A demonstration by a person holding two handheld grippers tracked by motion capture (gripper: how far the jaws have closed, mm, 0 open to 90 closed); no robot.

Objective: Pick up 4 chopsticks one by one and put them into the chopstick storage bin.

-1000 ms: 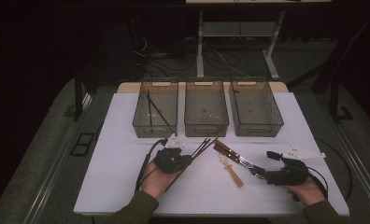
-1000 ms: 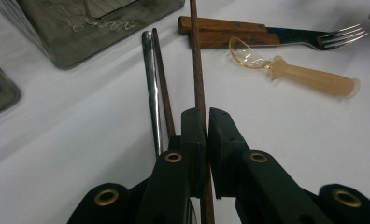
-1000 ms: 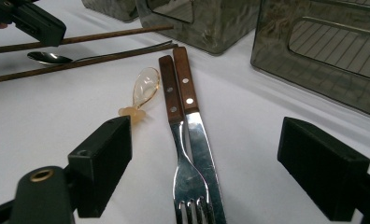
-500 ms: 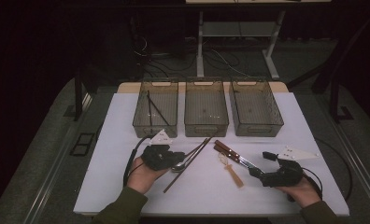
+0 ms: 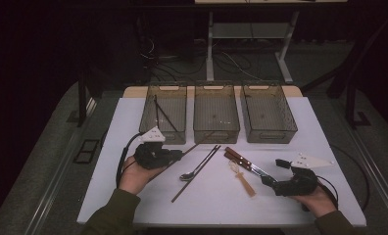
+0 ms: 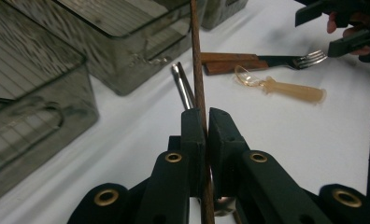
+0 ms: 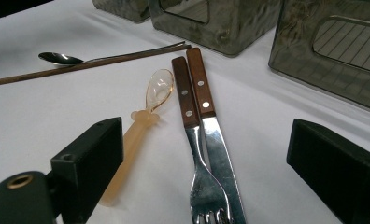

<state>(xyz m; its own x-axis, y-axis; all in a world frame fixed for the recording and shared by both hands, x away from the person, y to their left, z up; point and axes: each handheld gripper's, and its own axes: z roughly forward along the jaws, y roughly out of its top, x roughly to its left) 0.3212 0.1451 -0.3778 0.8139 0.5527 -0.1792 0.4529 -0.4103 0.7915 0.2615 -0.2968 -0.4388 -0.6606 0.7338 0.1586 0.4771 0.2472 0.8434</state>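
Observation:
My left gripper [image 5: 179,153] is shut on one brown chopstick [image 5: 202,140], whose far end points at the middle bin [image 5: 216,128]. In the left gripper view that chopstick [image 6: 195,70] runs up from between the closed jaws of my left gripper [image 6: 206,122]. A second chopstick [image 5: 194,174] lies on the white table beside a metal spoon [image 5: 187,175]. My right gripper [image 5: 273,172] stands open around the tip ends of a wooden-handled fork [image 7: 192,140] and knife [image 7: 216,135], without touching them. An amber plastic spoon [image 7: 143,116] lies just left of the fork.
Three smoky clear bins stand in a row at the back: the left bin [image 5: 164,128] holds a dark chopstick, while the middle and the right bin [image 5: 269,131] look empty. The table's front edge [image 5: 221,224] is near both hands.
My left gripper has moved left and slightly away, taking one chopstick up off the table; its mate stays by the spoon. The right gripper has edged slightly left, still open.

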